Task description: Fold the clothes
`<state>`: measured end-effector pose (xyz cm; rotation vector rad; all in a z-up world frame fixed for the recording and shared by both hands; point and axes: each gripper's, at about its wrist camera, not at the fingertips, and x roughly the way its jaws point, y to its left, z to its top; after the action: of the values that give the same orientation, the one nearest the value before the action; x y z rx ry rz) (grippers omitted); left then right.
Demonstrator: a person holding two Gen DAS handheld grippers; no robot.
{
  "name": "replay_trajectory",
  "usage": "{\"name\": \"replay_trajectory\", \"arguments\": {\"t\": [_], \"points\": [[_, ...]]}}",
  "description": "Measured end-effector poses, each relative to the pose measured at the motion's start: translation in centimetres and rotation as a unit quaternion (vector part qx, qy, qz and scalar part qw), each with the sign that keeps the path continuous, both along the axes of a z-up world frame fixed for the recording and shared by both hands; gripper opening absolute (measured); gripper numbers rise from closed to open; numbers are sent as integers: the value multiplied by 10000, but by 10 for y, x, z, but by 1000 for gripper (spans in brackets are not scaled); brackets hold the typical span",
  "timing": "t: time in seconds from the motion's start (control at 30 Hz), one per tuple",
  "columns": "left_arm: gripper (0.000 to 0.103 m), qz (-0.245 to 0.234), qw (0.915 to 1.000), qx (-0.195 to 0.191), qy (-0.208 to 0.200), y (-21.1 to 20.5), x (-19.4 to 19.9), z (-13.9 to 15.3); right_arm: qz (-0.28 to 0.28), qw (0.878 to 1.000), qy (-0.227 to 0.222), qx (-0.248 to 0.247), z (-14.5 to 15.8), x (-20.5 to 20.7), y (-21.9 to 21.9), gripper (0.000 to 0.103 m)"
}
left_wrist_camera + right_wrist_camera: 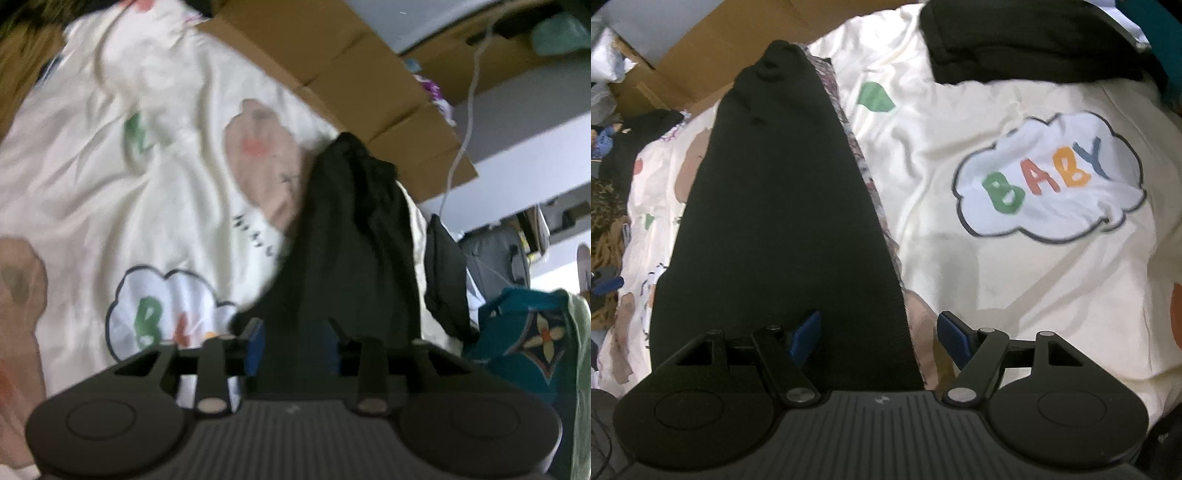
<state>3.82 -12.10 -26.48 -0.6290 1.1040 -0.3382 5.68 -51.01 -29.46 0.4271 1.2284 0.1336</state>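
Both claws sit low in their own views. Left gripper (293,341) has its blue pads partly apart with a black garment (351,236) lying between them; whether the pads press the cloth is hidden, so its grip cannot be told. Right gripper (879,338) stands with its jaws wide apart, and a long black garment (783,206) runs from between them away up the picture, covering the left pad's inner side and clear of the right pad.

Under both lies a cream blanket (1015,277) with a cloud patch (1049,177) spelling BABY in four coloured letters. To the right of the right claw the blanket is bare and wrinkled as far as its lower right edge. A patterned edge of cloth (864,162) shows along the long garment's right side.

Farther off, a second black garment, folded (1027,40), rests at the blanket's far side. In the left view a teal patterned cloth (532,332) crowds the right side, and flattened cardboard (351,66) borders the blanket's far edge, with one white cable (469,122) hanging across it.
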Motion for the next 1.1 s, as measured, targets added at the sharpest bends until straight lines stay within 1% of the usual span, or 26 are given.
{"name": "replay_trajectory", "arguments": {"t": [0.1,0.13,0.2,0.33,0.37,0.4,0.47,0.5,0.57,0.63,0.73,0.8,0.87,0.97,1.03,1.1], "points": [[46,-180,9996,190,-56,-10,-5,25,-61,9992,-276,289,7,4,-5,75],[47,-181,9997,176,-36,-14,-8,28,-116,9984,-345,435,8,4,-7,75],[47,-20,9999,-71,97,-13,-17,29,-210,9964,-442,687,6,3,-12,75],[46,142,9996,29,255,-20,-37,23,-276,9941,-561,884,1,-1,-22,75],[46,139,9993,124,311,-23,-42,20,-292,9935,-542,952,-2,-2,-25,75],[46,162,9990,160,389,-25,-46,17,-300,9929,-515,1032,-5,-4,-27,71],[46,174,9984,176,516,-29,-53,10,-237,9916,-463,1181,-12,-9,-29,66],[46,155,9980,251,557,-31,-55,7,-203,9916,-436,1200,-16,-12,-28,63],[46,102,9970,414,644,-36,-60,-1,-203,9922,-391,1166,-21,-18,-27,60],[46,32,9959,478,765,-40,-63,-11,-248,9923,-352,1159,-27,-24,-27,60],[46,-75,9942,530,934,-47,-70,-25,-355,9918,-273,1201,-34,-32,-30,59],[43,-126,9934,509,1017,-49,-74,-35,-395,9911,-209,1256,-38,-36,-34,60],[38,-151,9924,483,1119,-51,-78,-46,-445,9887,-146,1425,-44,-39,-38,59],[36,-122,9899,508,1314,-51,-82,-63,-592,9837,-76,1697,-53,-42,-45,59],[36,-123,9884,492,1435,-51,-84,-72,-728,9800,-56,1854,-59,-43,-50,57],[36,-110,9872,495,1512,-50,-85,-79,-805,9776,-30,1943,-63,-44,-53,49]]}}
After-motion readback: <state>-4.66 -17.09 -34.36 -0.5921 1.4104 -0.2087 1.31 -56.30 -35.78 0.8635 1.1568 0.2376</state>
